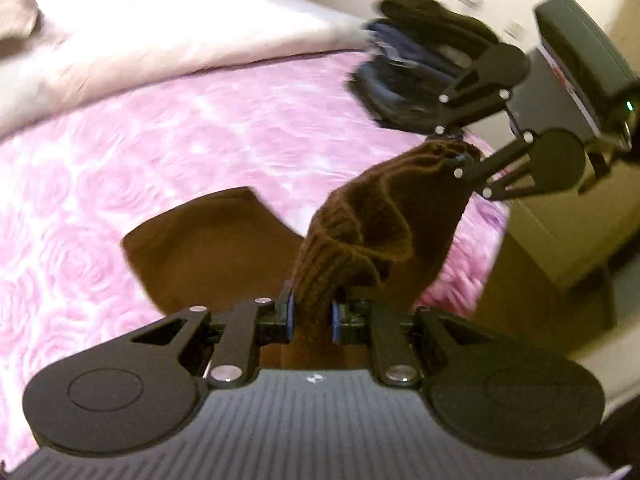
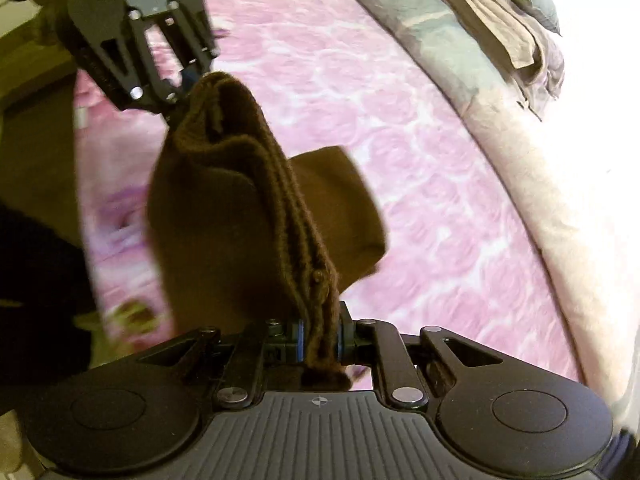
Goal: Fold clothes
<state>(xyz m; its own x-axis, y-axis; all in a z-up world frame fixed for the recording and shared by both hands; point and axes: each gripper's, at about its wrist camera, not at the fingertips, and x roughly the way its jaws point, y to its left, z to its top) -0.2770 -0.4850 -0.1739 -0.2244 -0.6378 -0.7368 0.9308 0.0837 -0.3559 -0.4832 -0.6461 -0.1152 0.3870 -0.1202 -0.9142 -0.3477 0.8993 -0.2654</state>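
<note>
A brown knitted garment [image 1: 360, 220] hangs between my two grippers above the pink rose-patterned bed [image 1: 180, 128]. My left gripper [image 1: 313, 316] is shut on one end of its ribbed edge. My right gripper [image 1: 456, 152] is shut on the other end, ahead and to the right. In the right wrist view my right gripper [image 2: 322, 340] is shut on the folded ribbed edge of the garment [image 2: 224, 208], and my left gripper [image 2: 184, 84] holds the far end at upper left. The lower part of the garment droops toward the bed [image 2: 400, 120].
A stack of dark folded clothes [image 1: 416, 52] lies at the far edge of the bed. A beige blanket [image 1: 120, 48] runs along the bed's far side. Folded grey and beige fabrics [image 2: 500, 12] lie on the blanket [image 2: 568, 220]. Floor and furniture [image 1: 568, 220] lie beyond the bed's right edge.
</note>
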